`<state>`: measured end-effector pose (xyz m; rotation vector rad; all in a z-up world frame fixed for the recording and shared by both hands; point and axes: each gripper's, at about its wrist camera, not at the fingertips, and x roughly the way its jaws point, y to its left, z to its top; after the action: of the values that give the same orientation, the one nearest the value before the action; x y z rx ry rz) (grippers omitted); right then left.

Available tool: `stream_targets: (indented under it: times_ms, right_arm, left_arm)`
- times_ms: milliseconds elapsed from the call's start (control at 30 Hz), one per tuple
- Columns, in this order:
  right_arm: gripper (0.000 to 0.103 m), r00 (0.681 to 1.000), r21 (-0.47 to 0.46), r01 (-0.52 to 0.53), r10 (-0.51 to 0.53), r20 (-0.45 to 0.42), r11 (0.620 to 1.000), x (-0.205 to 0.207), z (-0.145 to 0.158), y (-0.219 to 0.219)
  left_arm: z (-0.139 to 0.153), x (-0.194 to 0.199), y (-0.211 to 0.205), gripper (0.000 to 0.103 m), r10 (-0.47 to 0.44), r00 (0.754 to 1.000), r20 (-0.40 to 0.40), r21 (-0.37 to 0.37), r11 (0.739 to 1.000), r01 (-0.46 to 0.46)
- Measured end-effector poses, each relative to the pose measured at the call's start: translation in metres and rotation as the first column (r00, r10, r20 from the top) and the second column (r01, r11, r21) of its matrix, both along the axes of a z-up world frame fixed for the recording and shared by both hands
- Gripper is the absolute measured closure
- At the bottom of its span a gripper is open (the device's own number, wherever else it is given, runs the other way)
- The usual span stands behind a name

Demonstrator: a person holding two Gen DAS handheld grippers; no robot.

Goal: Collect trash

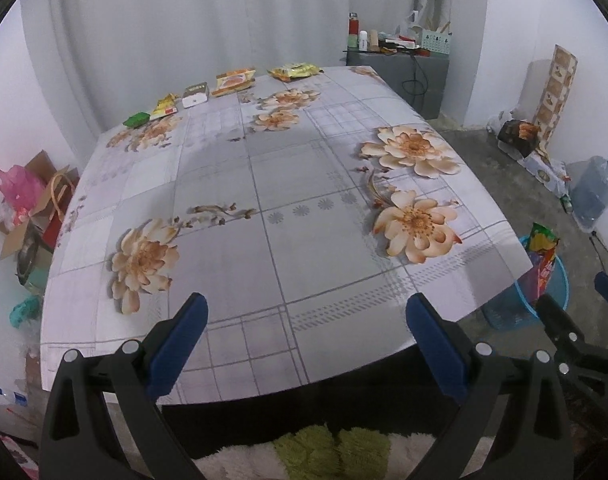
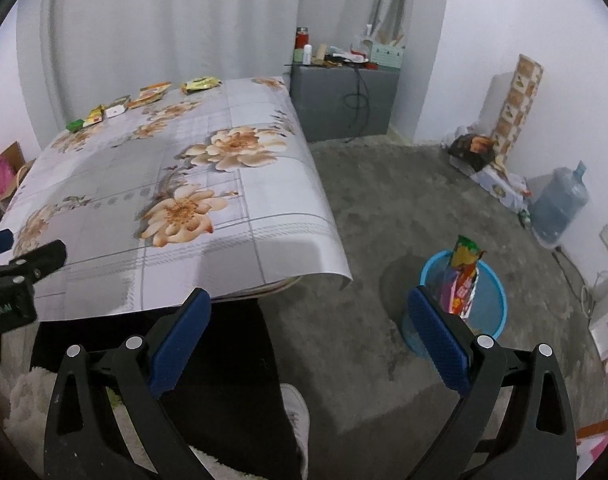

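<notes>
Several wrappers lie along the far edge of the flowered table: a green packet, a yellow-red wrapper, a small white box, an orange packet and a yellow-green bag. The same row shows small in the right wrist view, from the green packet to the yellow-green bag. A blue bin on the floor to the right of the table holds colourful wrappers. My left gripper hangs open over the table's near edge. My right gripper is open above the floor, empty.
A grey cabinet with bottles and boxes stands in the far corner. A water jug, bags and a tiled board line the right wall. Cardboard boxes and a pink bag sit left of the table. A person's dark-clothed leg and white shoe are below.
</notes>
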<state>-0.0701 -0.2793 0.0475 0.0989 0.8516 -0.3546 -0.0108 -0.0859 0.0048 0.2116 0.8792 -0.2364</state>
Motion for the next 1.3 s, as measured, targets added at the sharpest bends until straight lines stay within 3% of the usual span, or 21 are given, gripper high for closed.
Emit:
stream_targets:
  times_ms: [200, 467, 1300]
  right_arm:
    - [0.008, 0.998, -0.011, 0.053, -0.052, 0.021, 0.999, -0.003, 0.006, -0.017]
    - [0.008, 0.995, -0.026, 0.1, -0.099, 0.03, 0.995, -0.01, 0.011, -0.034]
    - [0.008, 0.997, -0.029, 0.078, -0.078, 0.009, 0.997, -0.009, 0.009, -0.028]
  left_arm:
    - [0.004, 0.004, 0.004, 0.006, 0.023, 1.0, 0.014, 0.012, 1.0, -0.023]
    - [0.001, -0.003, -0.007, 0.006, -0.021, 1.0, 0.009, 0.037, 0.999, 0.02]
    - [0.006, -0.005, -0.006, 0.006, -0.019, 1.0, 0.023, 0.029, 0.999, 0.018]
